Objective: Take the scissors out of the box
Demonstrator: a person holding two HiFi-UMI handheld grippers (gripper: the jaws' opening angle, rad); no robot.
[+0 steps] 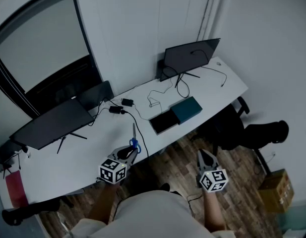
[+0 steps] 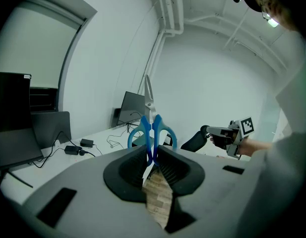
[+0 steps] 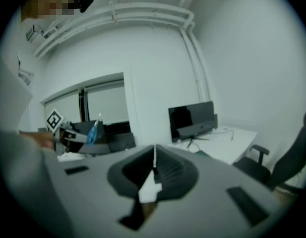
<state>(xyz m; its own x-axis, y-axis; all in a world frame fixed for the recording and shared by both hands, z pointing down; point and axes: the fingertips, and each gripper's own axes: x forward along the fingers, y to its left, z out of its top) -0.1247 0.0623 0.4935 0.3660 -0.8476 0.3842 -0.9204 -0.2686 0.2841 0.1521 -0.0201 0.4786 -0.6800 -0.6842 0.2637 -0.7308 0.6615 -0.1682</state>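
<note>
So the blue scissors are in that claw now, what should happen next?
Probably lower the left claw to the white desk and let go: the scissors are already clear of the box, gripped by their handles in mid-air.

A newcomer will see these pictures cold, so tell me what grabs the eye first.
The blue-handled scissors stand out, clamped blades-up in the left claw above the near edge of the white desk. Farther along the desk lies the teal box beside a dark tray. The right claw is shut and empty, out over the wooden floor.
</note>
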